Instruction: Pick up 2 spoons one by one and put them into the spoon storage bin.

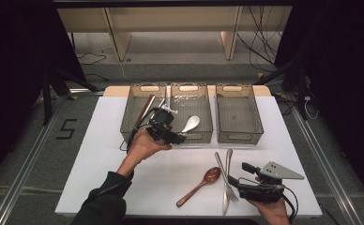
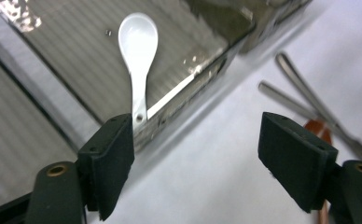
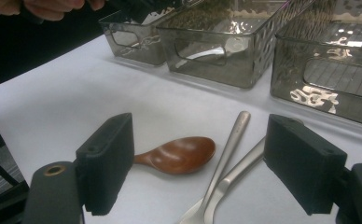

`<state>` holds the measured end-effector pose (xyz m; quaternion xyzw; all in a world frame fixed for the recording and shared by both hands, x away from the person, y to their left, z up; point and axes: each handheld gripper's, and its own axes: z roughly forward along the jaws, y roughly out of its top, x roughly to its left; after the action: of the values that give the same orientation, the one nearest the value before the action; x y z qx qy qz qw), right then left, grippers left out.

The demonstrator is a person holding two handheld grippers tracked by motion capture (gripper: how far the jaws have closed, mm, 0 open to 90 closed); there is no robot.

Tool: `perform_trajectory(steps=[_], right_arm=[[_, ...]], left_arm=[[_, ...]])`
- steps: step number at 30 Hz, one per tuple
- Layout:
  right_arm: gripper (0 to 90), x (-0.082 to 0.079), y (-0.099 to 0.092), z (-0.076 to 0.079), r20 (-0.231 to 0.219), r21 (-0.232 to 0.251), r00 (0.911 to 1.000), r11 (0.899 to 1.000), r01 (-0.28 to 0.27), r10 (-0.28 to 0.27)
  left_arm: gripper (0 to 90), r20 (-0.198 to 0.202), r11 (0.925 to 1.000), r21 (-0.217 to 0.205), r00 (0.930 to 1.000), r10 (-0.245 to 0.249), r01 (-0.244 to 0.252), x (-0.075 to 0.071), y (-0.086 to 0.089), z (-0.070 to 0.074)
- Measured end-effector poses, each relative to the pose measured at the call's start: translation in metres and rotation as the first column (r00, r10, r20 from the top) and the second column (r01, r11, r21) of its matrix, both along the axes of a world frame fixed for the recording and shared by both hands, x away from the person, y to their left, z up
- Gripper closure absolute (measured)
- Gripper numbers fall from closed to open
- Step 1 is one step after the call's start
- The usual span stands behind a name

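A white ceramic spoon (image 2: 137, 51) lies in the middle smoky bin (image 1: 203, 123), its handle end against the front wall. My left gripper (image 1: 176, 138) hovers at that bin's front edge. In the left gripper view it (image 2: 198, 158) stands open and nothing is between the pads. A brown wooden spoon (image 1: 201, 183) lies on the white table near the front. Two metal utensils (image 1: 227, 176), at least one a fork, cross just right of it. My right gripper (image 1: 238, 174) rests low beside them. In the right gripper view it (image 3: 200, 163) is open, facing the wooden spoon (image 3: 179, 154) and the metal handles (image 3: 233, 144).
Three transparent smoky bins stand in a row at the back. The left bin (image 1: 135, 110) holds several long brown and metal utensils, and the right bin (image 1: 238, 115) looks bare inside. The white tabletop (image 1: 100, 164) ends close to the person's side.
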<state>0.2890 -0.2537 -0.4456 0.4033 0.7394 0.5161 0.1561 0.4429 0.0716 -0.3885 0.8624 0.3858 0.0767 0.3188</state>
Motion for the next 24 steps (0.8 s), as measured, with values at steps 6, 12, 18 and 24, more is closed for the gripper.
perform_trajectory(steps=[6, 12, 18, 24], right_arm=[[25.3, 0.0, 0.001, 0.0, -0.004, -0.002, 1.0, 1.0, 0.0, 0.0], [25.3, 0.0, 0.002, 0.0, -0.002, -0.006, 1.0, 1.0, -0.003, 0.003], [25.3, -0.001, 0.001, 0.0, 0.005, -0.006, 1.0, 1.0, -0.001, 0.001], [25.3, -0.001, 0.001, 0.0, 0.004, -0.007, 1.0, 1.0, -0.003, 0.003]], left_arm=[[22.3, -0.025, 0.9997, -0.024, 0.9997, -0.004, 0.004, -0.02, 0.009, -0.014], [21.2, -0.032, 0.9998, 0.01, 0.9993, -0.017, 0.017, -0.037, 0.006, -0.024], [19.9, -0.047, 0.996, 0.07, 0.9975, -0.052, 0.055, -0.051, -0.001, -0.028], [19.4, -0.067, 0.9926, 0.09, 0.9948, -0.076, 0.082, -0.059, -0.006, -0.032]])
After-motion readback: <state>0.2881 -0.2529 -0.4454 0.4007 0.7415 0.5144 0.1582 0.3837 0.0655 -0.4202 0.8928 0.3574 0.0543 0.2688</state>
